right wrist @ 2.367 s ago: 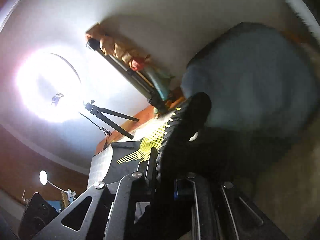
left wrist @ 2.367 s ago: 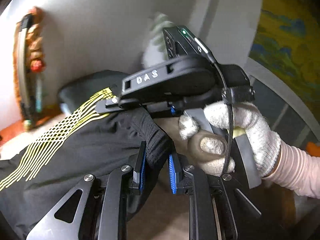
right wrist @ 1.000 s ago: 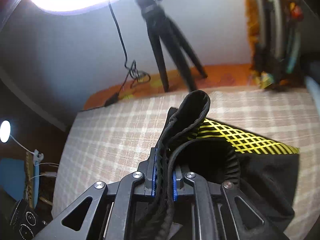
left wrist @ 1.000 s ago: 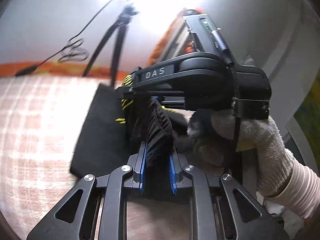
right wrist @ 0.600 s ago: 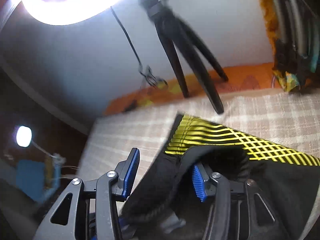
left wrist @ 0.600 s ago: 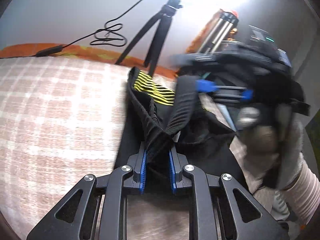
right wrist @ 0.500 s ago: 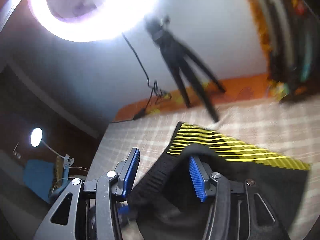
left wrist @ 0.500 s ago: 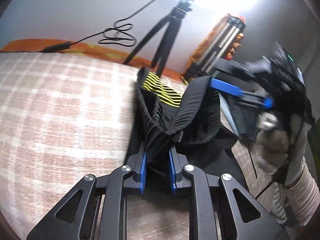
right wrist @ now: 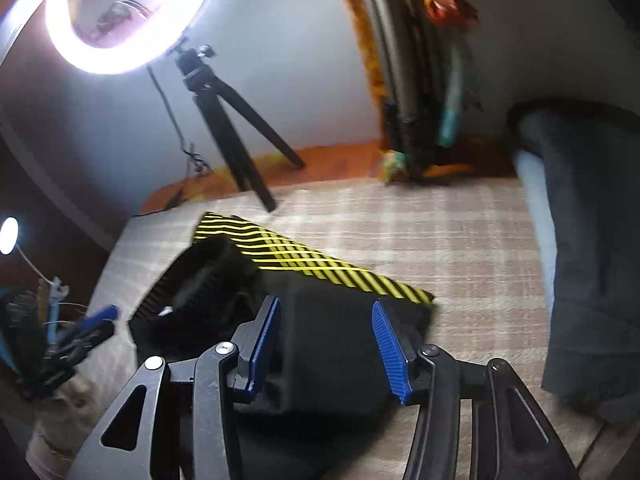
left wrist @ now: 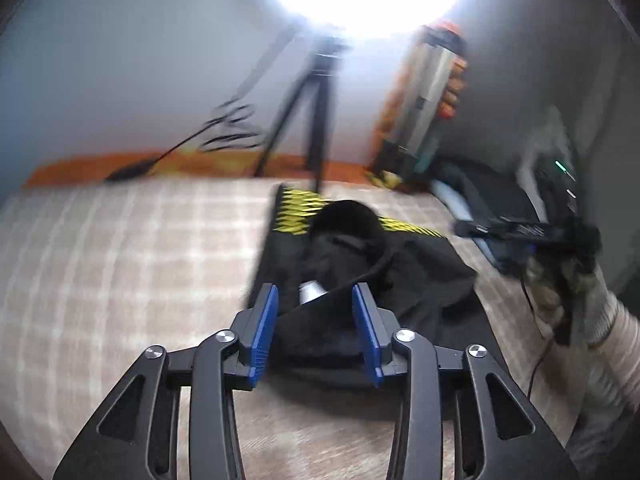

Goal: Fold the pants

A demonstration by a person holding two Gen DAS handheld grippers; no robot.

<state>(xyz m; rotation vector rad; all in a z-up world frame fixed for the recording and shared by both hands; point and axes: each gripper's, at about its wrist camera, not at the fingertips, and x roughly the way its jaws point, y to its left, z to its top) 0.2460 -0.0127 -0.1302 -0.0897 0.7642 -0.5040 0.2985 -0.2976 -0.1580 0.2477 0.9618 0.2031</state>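
Note:
The black pants (left wrist: 404, 280) with a yellow line pattern lie folded in a heap on the plaid bed cover (left wrist: 120, 264). Their ribbed waistband (right wrist: 192, 276) stands up in a loop on top. My left gripper (left wrist: 316, 332) is open and empty, its blue pads either side of the near edge of the pants. My right gripper (right wrist: 324, 344) is open and empty just over the pants (right wrist: 332, 344). It also shows at the right of the left wrist view (left wrist: 532, 232), held in a gloved hand.
A black tripod (right wrist: 228, 120) with a ring light (right wrist: 132, 12) stands at the far edge of the bed. A bundle of rolled items (left wrist: 424, 96) leans in the corner. A dark blue pillow (right wrist: 580, 248) lies on the right.
Both grippers have let go of the waistband and opened. The pants have dropped onto the bed. The right gripper has drawn away to the right, and both have pulled back.

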